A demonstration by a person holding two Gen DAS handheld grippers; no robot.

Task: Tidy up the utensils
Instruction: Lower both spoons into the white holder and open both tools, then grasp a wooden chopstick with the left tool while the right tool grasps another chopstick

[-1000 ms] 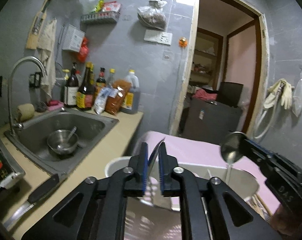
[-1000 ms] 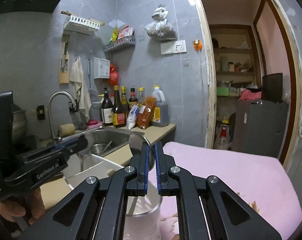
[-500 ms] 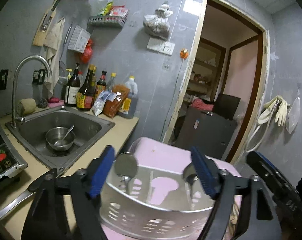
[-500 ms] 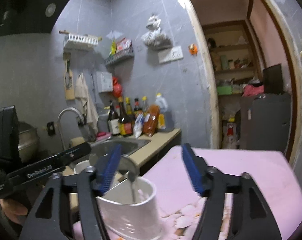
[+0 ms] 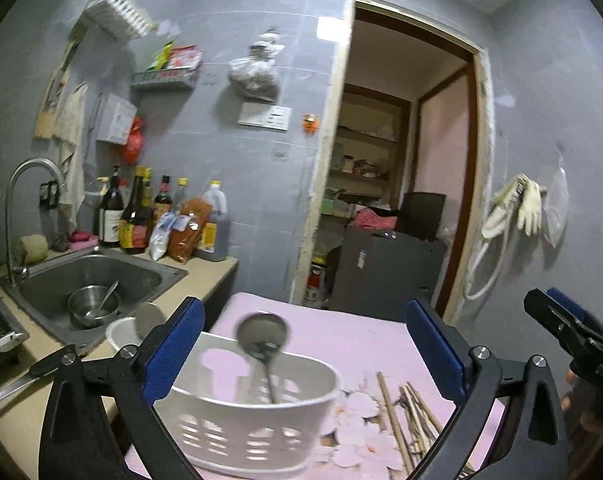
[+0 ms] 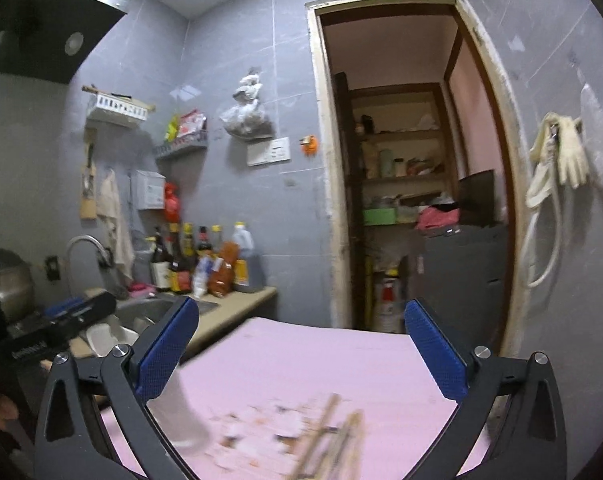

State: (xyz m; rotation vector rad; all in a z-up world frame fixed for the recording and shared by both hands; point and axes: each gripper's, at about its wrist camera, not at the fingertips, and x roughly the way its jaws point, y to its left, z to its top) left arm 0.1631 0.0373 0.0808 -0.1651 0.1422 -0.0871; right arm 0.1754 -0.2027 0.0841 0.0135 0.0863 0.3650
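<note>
A white slotted utensil holder (image 5: pixel 241 416) stands on the pink floral cloth (image 5: pixel 341 332). A metal spoon (image 5: pixel 263 334) stands upright in it, and a second round spoon head (image 5: pixel 149 320) shows at its left end. My left gripper (image 5: pixel 305 346) hangs just behind the holder with its jaws opening wide and nothing between the pads. Wooden chopsticks (image 5: pixel 405 412) lie loose on the cloth to the right. My right gripper (image 6: pixel 301 348) also has its jaws opening, empty, over the blurred chopsticks (image 6: pixel 329 440). The holder's white wall (image 6: pixel 185 412) shows at its lower left.
On the left a steel sink (image 5: pixel 149 276) holds a bowl (image 5: pixel 93 306) with a spoon. Sauce bottles (image 5: pixel 141 220) line the counter's back. A knife (image 5: pixel 5 386) lies on the counter edge. A doorway (image 5: pixel 397 184) opens behind. The other gripper (image 5: pixel 565 332) is at the right.
Both grippers went from shut on utensils to wide open, leaving the spoons standing in the holder. Both have drawn back and upward from it, the right one swinging to the right.
</note>
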